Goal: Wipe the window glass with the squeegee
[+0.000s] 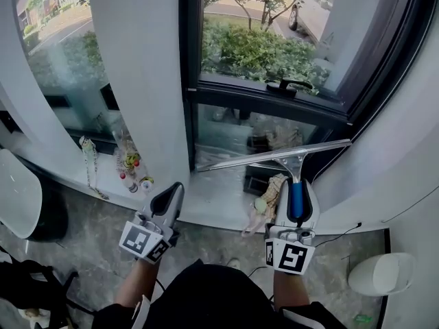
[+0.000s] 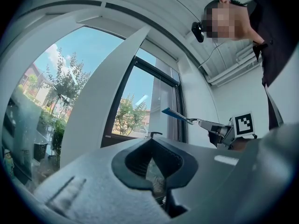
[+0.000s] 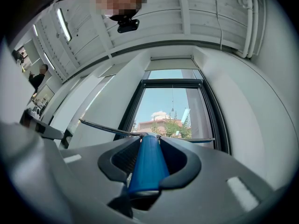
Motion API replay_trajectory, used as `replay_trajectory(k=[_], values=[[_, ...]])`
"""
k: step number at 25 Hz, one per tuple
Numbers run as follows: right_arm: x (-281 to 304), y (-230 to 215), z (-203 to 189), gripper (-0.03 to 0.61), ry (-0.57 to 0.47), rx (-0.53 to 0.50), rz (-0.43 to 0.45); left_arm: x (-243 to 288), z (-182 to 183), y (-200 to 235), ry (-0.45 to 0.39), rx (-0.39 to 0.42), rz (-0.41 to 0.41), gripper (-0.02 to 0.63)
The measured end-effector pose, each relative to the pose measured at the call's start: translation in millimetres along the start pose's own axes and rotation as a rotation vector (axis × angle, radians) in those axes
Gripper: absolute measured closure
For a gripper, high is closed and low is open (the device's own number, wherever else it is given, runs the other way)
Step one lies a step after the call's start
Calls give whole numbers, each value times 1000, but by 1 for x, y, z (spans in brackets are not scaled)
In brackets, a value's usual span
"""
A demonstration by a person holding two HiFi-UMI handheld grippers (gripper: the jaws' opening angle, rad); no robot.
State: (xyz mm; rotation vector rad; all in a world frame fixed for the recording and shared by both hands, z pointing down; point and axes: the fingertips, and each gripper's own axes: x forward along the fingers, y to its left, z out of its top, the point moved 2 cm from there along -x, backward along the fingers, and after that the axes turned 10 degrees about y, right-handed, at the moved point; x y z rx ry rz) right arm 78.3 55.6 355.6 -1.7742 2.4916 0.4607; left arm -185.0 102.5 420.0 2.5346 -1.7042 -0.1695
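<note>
Pillar (image 1: pixel 137 67): white, broad, leaning; landmark.
Sill (image 1: pixel 212 208): white ledge at the pillar's foot.
Bottles (image 1: pixel 130 166): small cluster on the sill, just left of the pillar.
Cloth (image 1: pixel 271 196): crumpled, on the sill, right of the pillar.
Shrubs (image 1: pixel 254 50): green, outdoors, right of the pillar.
Bin (image 1: pixel 381 274): white, rounded, on the floor (image 1: pixel 89 232), far right of the pillar.

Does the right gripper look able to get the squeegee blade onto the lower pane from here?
Probably yes. The right gripper is shut on the squeegee, and the blade lies across the front of the lower pane with nothing between them. Contact with the glass I cannot tell.
</note>
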Motion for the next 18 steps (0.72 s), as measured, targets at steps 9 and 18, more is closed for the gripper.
replay_trajectory(k=[9,18], values=[[5,-10,-6,443,7,2,5,7,3,-4,-5,24,12,615],[10,-10,-8,443,9,12,18,8,6,-7,-10,21,10,615]])
